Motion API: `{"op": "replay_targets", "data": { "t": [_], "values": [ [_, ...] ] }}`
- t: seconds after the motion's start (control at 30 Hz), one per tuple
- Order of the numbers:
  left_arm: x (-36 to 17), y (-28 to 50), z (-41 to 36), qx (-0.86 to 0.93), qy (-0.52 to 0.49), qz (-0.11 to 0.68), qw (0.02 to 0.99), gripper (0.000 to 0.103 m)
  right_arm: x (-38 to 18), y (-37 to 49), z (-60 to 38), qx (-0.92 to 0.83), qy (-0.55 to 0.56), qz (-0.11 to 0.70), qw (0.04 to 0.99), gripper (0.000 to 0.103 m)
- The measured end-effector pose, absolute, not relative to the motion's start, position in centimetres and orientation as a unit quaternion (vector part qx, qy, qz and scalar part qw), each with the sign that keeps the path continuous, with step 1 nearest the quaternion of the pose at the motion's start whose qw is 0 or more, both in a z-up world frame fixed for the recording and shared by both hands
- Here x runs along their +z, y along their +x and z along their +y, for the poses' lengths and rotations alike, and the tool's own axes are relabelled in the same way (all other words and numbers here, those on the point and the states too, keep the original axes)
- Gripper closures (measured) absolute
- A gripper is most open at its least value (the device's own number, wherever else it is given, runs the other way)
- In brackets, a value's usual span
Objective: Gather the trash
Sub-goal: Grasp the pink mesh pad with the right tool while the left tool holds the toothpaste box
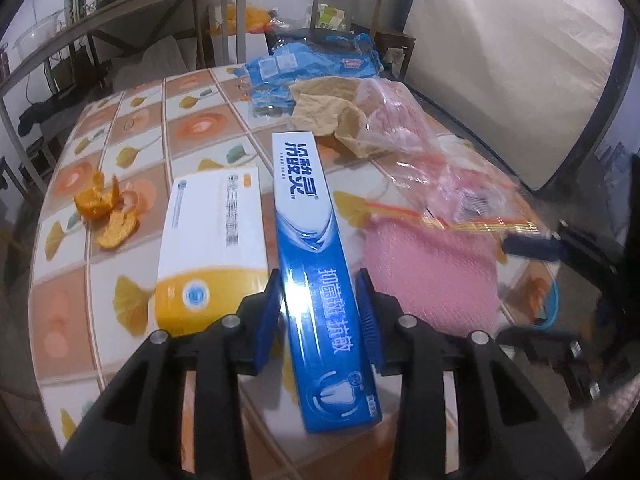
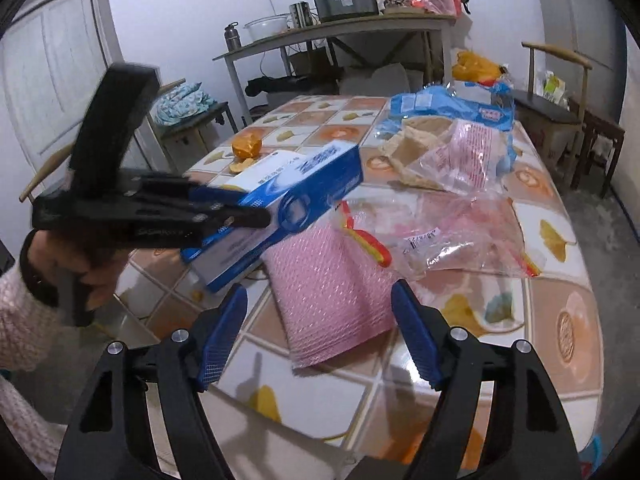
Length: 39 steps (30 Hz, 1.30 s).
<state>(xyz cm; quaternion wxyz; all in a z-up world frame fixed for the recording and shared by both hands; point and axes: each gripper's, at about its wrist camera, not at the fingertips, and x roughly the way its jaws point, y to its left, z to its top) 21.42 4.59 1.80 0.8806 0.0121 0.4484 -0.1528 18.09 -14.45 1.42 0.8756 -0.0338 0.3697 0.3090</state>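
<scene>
Step in hand: a long blue glossy cardboard toothpaste box [image 1: 308, 220] is being picked up as trash from the tiled-pattern surface [image 2: 560, 320].
Left tongs [image 1: 320, 280]: pinched on the near half of the box, one blue pad on each long side. In the right wrist view the box is seen tilted, its near end raised.
Right tongs [image 2: 320, 292]: spread wide and empty, poised over the near end of a pink dimpled foam sheet [image 2: 332, 272], which is not touched.
Where the box is: left of the pink sheet and partly over a white and yellow carton [image 1: 212, 232].
How to do it well: the box should be kept square between the pads – glossy card is likely to slip if it is gripped at an angle. It is best lifted clear of the carton before it is swung away. For the sheet, one free edge should be taken rather than the flat middle.
Other trash: orange peel pieces [image 1: 106, 208] at the far left and a crumpled clear plastic bag [image 2: 452, 232] at the right.
Writing read: 抑菌斑 抗敏 on the near half of the box – at the far end, 冷酸灵 seen upside down.
Writing not read: the carton's print is too blurred.
</scene>
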Motion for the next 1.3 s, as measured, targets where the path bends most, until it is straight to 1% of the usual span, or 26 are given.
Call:
{"op": "replay_targets", "data": {
  "t": [0.07, 0.27, 0.4, 0.6, 0.7, 0.87, 1.1, 1.3],
  "values": [
    [1.8, 20.6, 4.9, -0.156, 0.005, 0.45, 0.879, 0.069, 1.1, 18.8, -14.4, 0.31, -0.033, 0.375, 0.873, 0.029],
    [1.9, 18.0, 5.8, -0.155, -0.025, 0.448, 0.88, 0.069, -0.1, 20.5, -14.1, 0.32, -0.029, 0.388, 0.864, 0.02],
    [1.8, 17.1, 6.5, -0.157, -0.044, 0.446, 0.88, 0.069, -0.4, 20.4, -13.3, 0.32, -0.05, 0.389, 0.863, 0.016],
    [1.8, 16.6, 7.2, -0.163, -0.063, 0.448, 0.877, 0.069, 0.4, 19.6, -12.7, 0.301, -0.075, 0.378, 0.872, 0.016],
    [1.8, 16.7, 7.6, -0.167, -0.072, 0.448, 0.876, 0.069, -0.1, 20.1, -12.6, 0.283, -0.085, 0.384, 0.875, 0.016],
    [1.6, 17.0, 7.9, -0.171, -0.088, 0.45, 0.872, 0.069, -0.5, 20.3, -12.5, 0.296, -0.063, 0.4, 0.865, 0.015],
    [1.5, 17.2, 8.1, -0.172, -0.092, 0.449, 0.872, 0.069, -0.7, 18.1, -12.4, 0.347, -0.034, 0.437, 0.829, 0.015],
    [1.5, 17.3, 8.1, -0.173, -0.089, 0.449, 0.872, 0.069, 1.2, 17.0, -11.5, 0.335, -0.088, 0.389, 0.854, 0.015]
  ]
}}
